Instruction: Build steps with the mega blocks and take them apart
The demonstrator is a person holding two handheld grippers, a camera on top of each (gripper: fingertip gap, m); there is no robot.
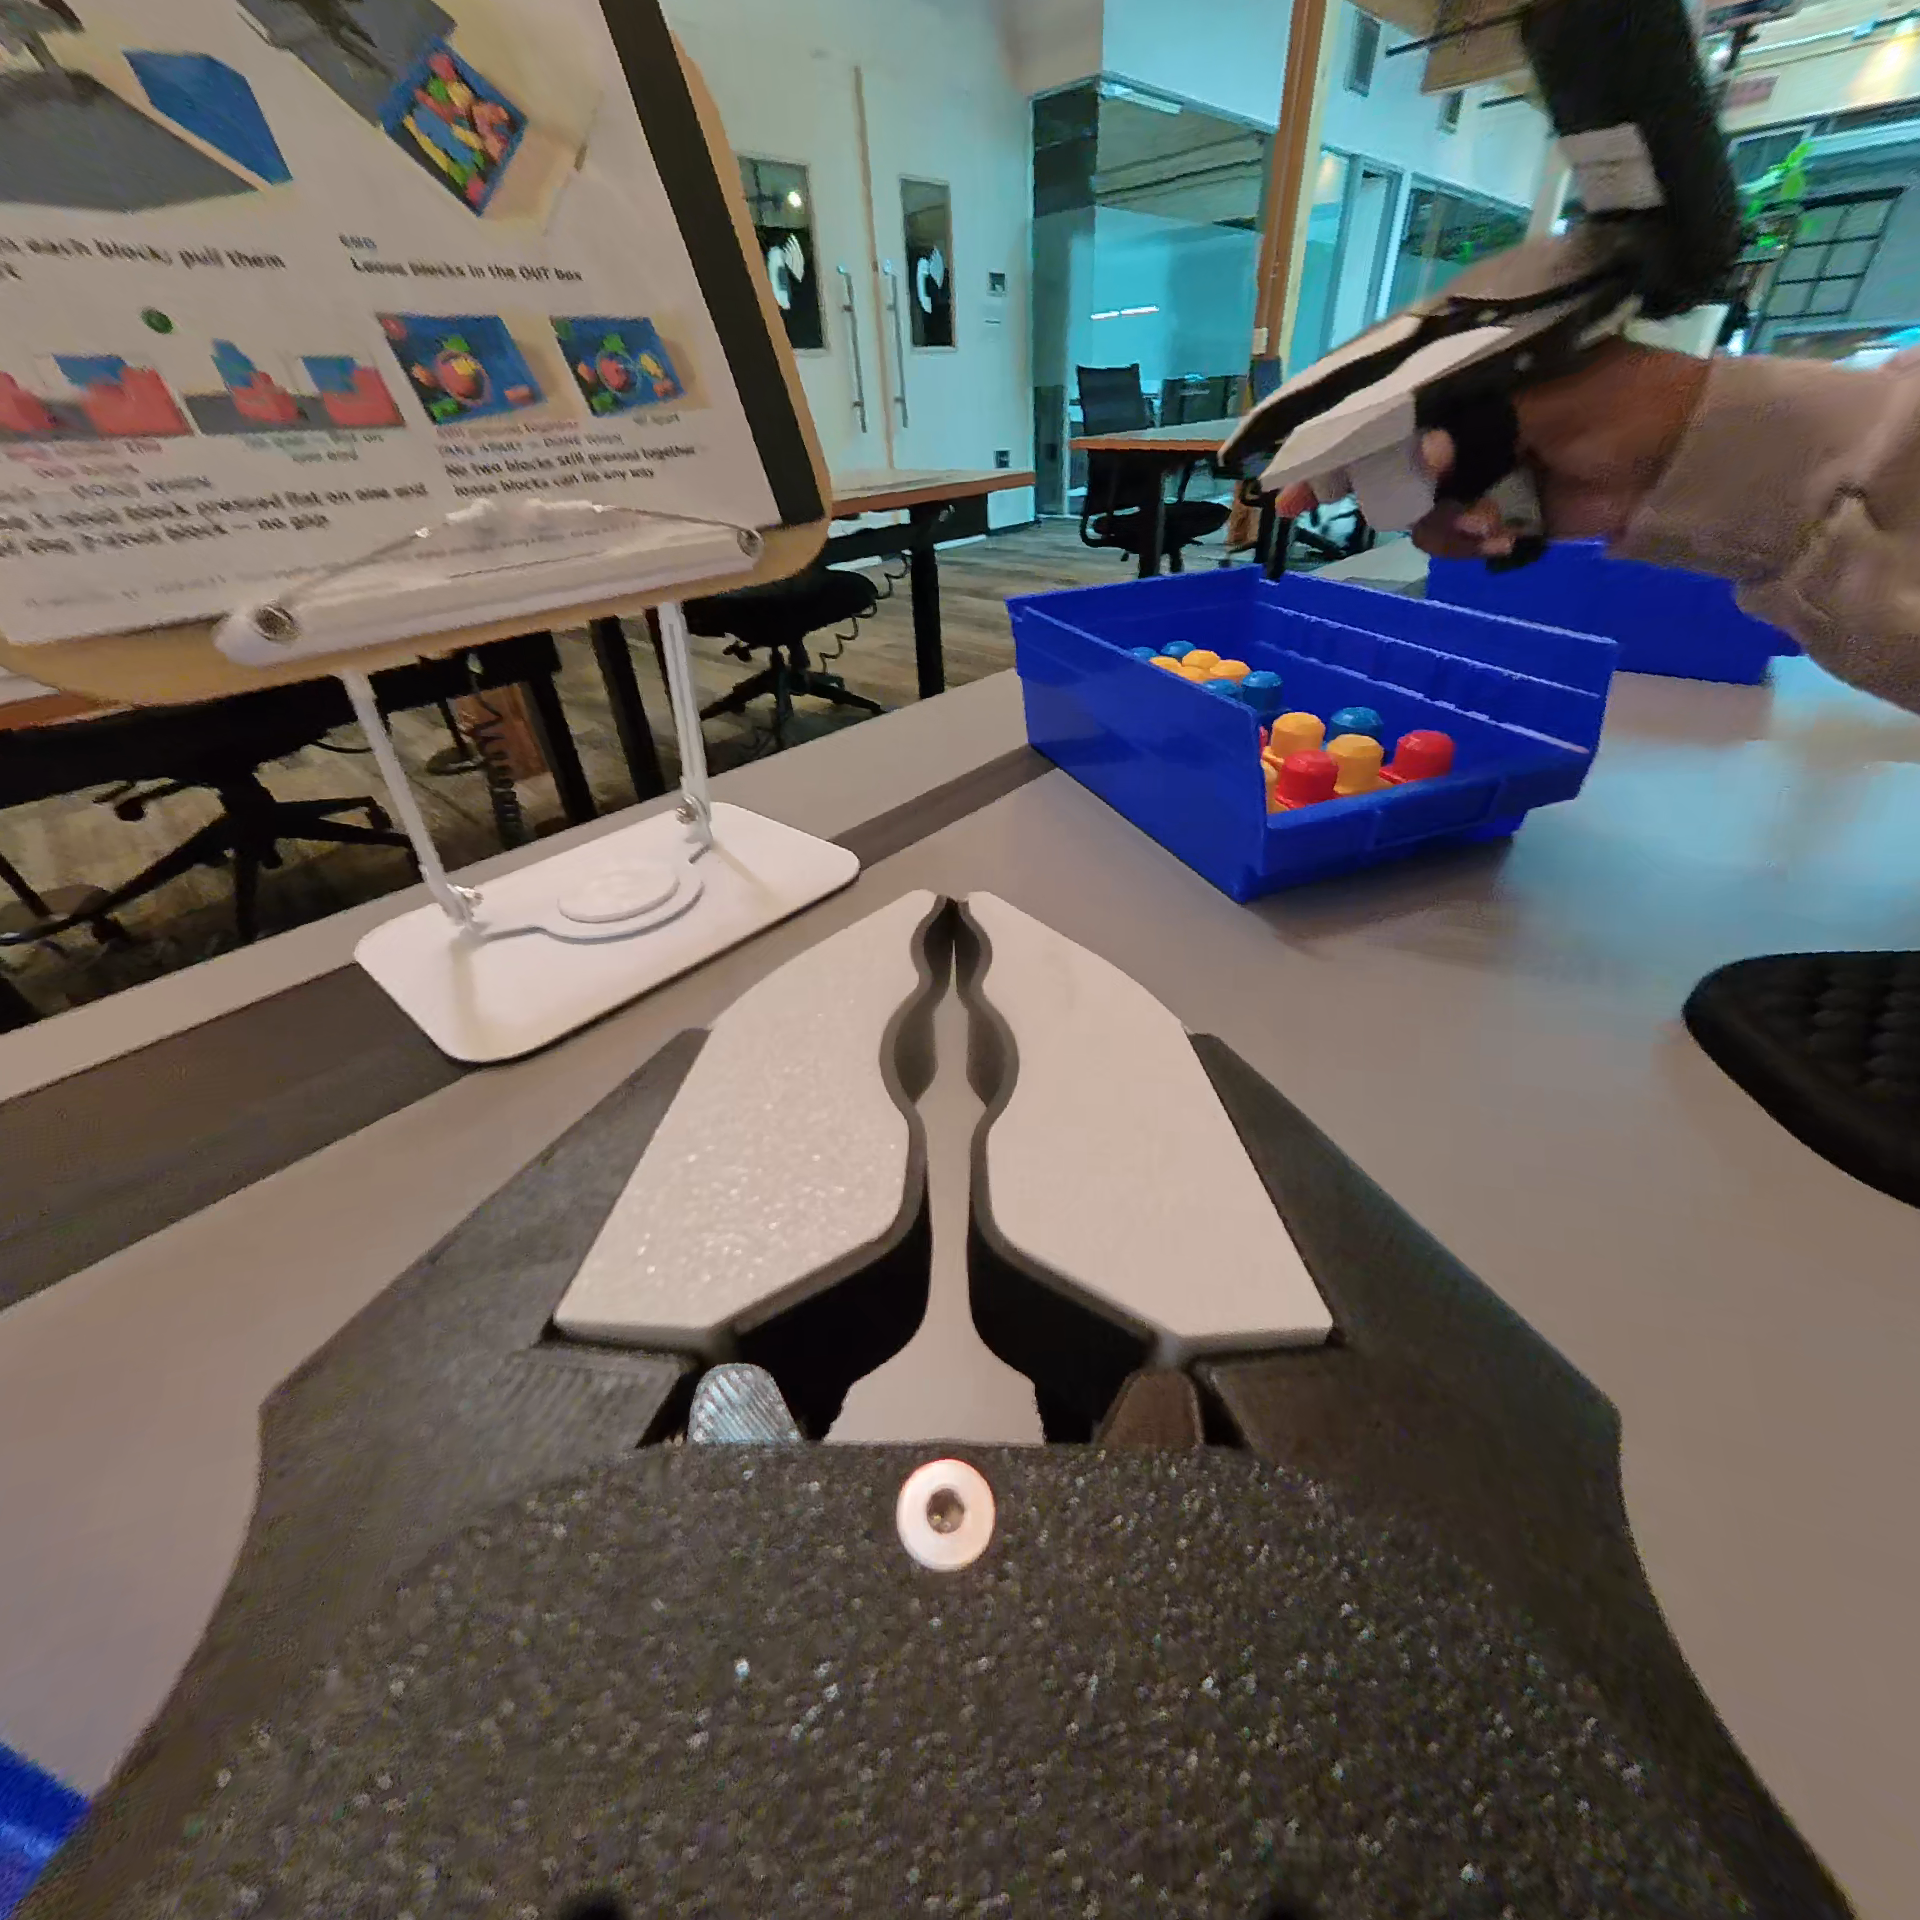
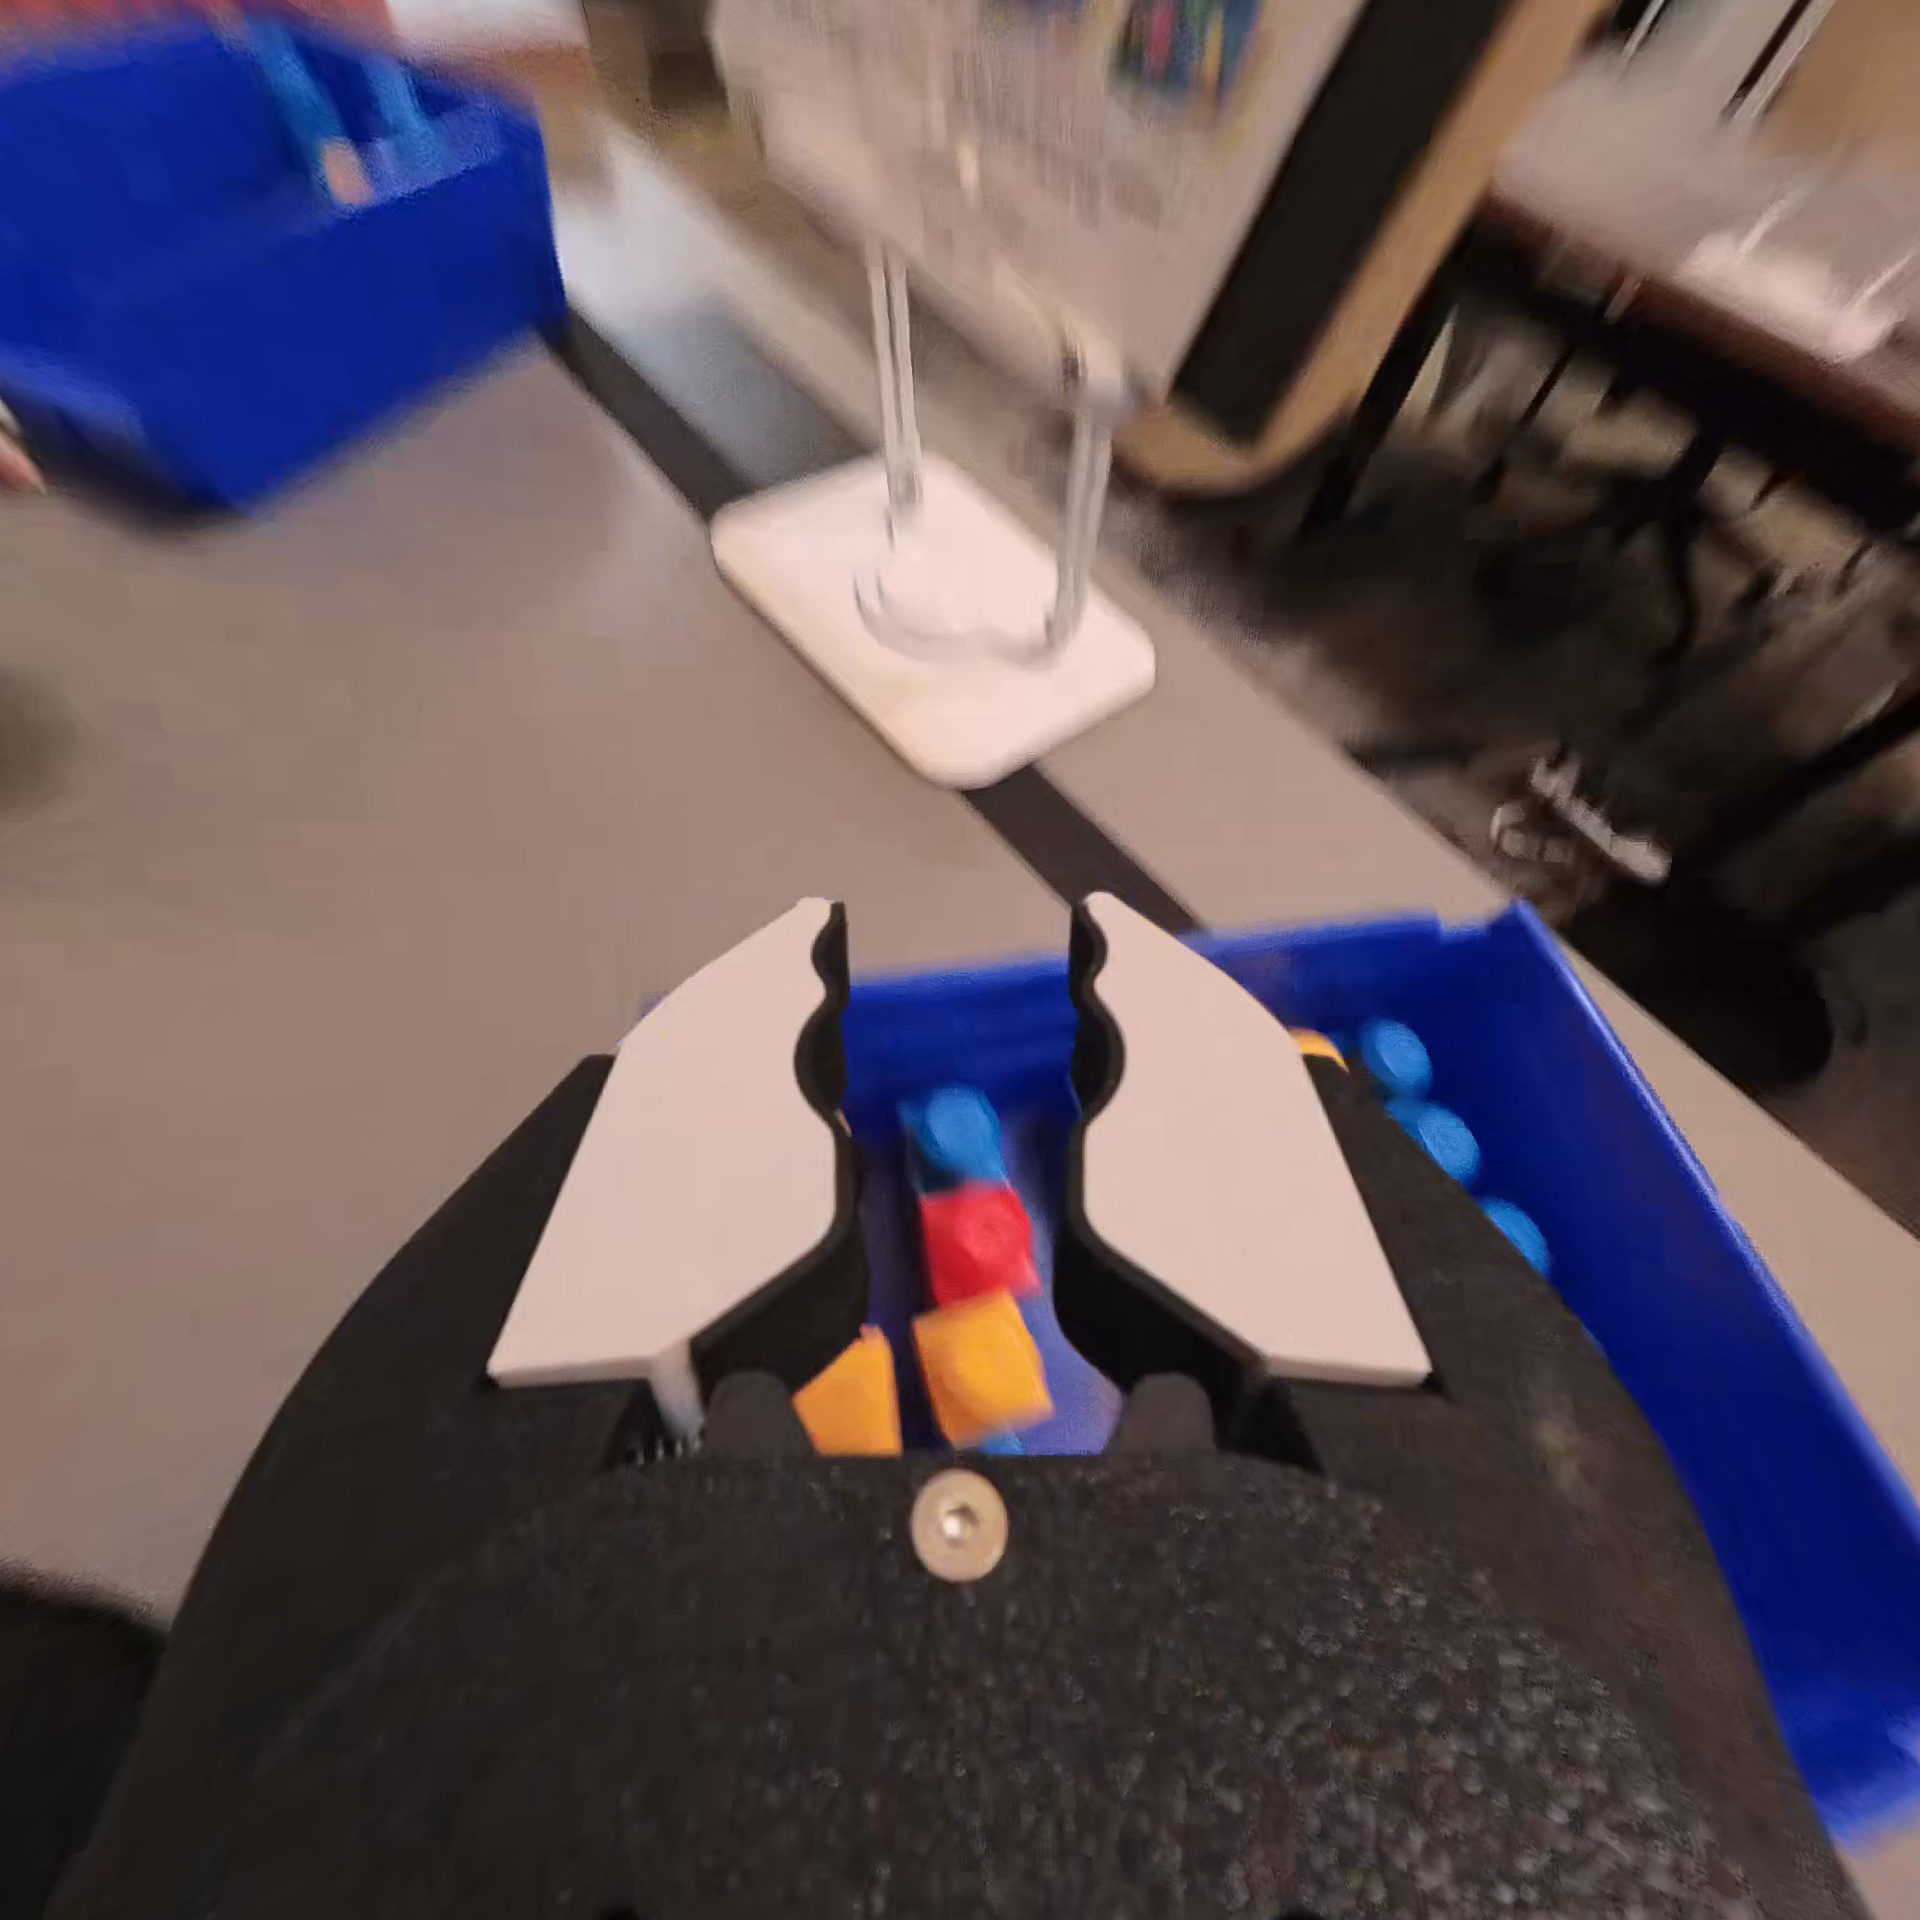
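Progress: I judge the task barely begun; no steps stand anywhere on the grey table (image 1: 1558, 1039), and every block I can see lies loose in a bin.
Left to do: all of it, by my reckoning — pick blocks, press them into steps, then pull them apart.
Instruction sheet (image 1: 364, 312): upper left of the left wrist view, on a white stand (image 1: 613, 935).
My left gripper (image 1: 958, 914): lower centre of that view, low over bare table, jaws together with nothing between them.
Mega blocks (image 1: 1340, 753): right of centre in the left wrist view, inside the blue bin (image 1: 1143, 748); red, yellow and blue, rounded studs up, jumbled.
My right gripper (image 2: 956, 920): jaws apart, empty, poised above the bin; in the left wrist view it sits upper right, over the bin's far wall.
Blocks under it: a blue, a red (image 2: 982, 1242) and orange-yellow ones show between my fingers, blurred.
Second blue bin (image 2: 260, 270): upper left of the right wrist view; contents too blurred to tell.
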